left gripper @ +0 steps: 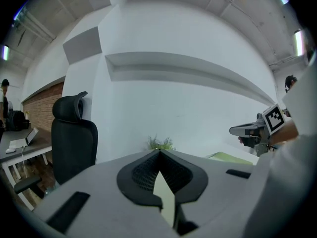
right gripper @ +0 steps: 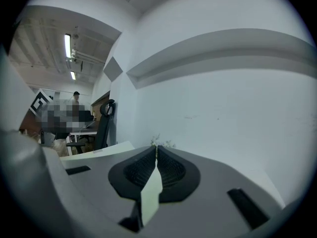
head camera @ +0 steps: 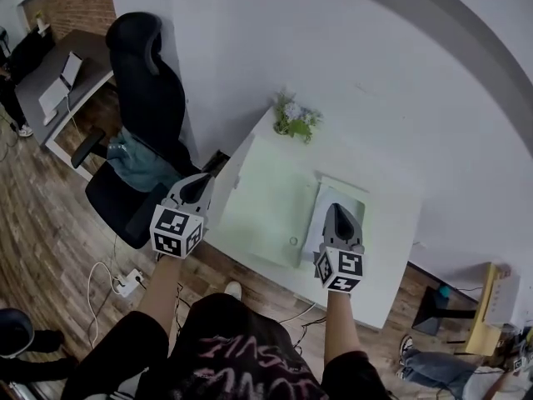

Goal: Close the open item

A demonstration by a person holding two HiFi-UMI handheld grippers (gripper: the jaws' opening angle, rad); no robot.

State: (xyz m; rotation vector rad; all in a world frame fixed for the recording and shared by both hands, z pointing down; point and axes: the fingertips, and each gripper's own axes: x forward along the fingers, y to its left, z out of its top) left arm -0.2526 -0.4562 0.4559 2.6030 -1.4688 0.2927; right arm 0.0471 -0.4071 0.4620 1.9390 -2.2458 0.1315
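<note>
On the white desk (head camera: 391, 248) lies a large pale green flat panel (head camera: 271, 198) with a small round knob (head camera: 293, 241) near its front edge. Right of it lies a white and pale green sheet-like item (head camera: 346, 197), seen in the left gripper view as a green edge (left gripper: 228, 157). I cannot tell which one stands open. My left gripper (head camera: 200, 187) hovers shut over the desk's left edge, nothing in it. My right gripper (head camera: 338, 215) is shut and empty too, above the sheet-like item's front part. Both pairs of jaws meet at their tips (left gripper: 159, 152) (right gripper: 156, 148).
A small potted plant (head camera: 296, 119) stands at the desk's far corner by the white wall. A black office chair (head camera: 146, 107) is left of the desk. A power strip (head camera: 129, 283) and cables lie on the wood floor. Another desk (head camera: 58, 73) stands far left.
</note>
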